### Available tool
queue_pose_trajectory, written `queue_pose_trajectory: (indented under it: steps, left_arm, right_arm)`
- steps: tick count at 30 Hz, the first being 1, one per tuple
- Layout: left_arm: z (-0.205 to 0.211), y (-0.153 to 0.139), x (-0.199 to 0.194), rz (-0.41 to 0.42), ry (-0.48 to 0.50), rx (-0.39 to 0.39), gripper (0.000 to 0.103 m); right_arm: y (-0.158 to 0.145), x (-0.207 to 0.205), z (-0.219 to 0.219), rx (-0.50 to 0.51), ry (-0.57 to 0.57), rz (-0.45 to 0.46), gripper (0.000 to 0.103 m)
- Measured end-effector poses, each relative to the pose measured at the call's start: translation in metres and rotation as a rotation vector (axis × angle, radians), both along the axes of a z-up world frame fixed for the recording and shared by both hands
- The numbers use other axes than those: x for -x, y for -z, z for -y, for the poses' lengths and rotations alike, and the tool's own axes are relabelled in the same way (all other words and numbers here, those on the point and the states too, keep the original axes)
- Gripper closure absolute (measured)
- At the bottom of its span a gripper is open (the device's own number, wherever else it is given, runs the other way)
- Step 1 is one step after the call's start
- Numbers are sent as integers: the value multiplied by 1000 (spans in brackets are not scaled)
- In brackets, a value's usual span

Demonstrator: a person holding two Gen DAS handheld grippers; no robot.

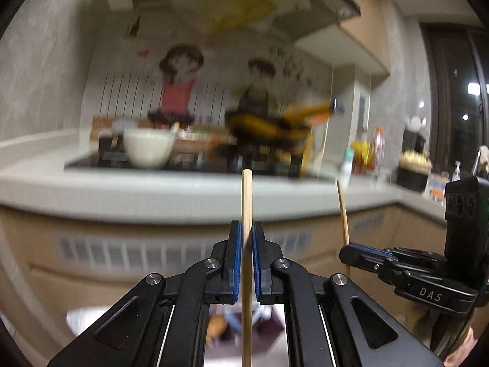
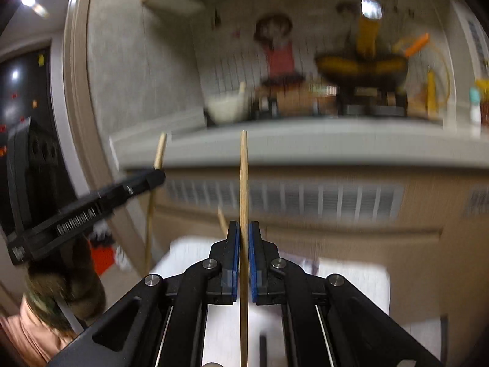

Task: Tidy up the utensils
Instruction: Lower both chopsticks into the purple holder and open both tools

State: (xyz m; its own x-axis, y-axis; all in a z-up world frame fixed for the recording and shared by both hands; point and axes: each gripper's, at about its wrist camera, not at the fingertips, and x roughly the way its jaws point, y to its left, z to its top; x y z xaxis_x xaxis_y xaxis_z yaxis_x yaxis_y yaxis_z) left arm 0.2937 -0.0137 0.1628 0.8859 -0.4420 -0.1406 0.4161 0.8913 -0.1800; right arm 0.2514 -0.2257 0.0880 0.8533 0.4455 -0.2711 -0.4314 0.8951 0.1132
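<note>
My left gripper [image 1: 247, 229] is shut on a light wooden chopstick [image 1: 246, 195] that stands upright between its blue pads, held in the air in front of the counter. My right gripper [image 2: 243, 229] is shut on a second wooden chopstick [image 2: 243, 168], also upright. In the left wrist view the right gripper [image 1: 347, 249] shows at the right with its chopstick [image 1: 342, 211]. In the right wrist view the left gripper [image 2: 159, 177] shows at the left with its chopstick [image 2: 160, 150]. Both views are blurred by motion.
A grey kitchen counter [image 1: 183, 189] runs ahead with a stove, a white bowl [image 1: 148, 148] and a dark wok [image 1: 269, 128]. Bottles [image 1: 377, 150] and a black container [image 1: 414, 168] stand at the right. Brown cabinet fronts [image 1: 122, 244] lie below. Something white [image 2: 351, 281] lies below the right gripper.
</note>
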Motion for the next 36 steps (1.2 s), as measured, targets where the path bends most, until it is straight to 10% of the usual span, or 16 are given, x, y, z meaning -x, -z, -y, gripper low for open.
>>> queue_pose_trajectory:
  steps: [12, 23, 36]
  left_arm:
    - [8, 25, -69, 97, -88, 28, 96]
    - [-1, 103, -122, -10, -152, 98, 96]
    - [10, 176, -123, -244, -120, 3, 91]
  right_arm:
    - [8, -77, -8, -31, 74, 69, 97]
    - [70, -132, -22, 39, 98, -18, 97]
    - [159, -152, -24, 151, 69, -253, 95]
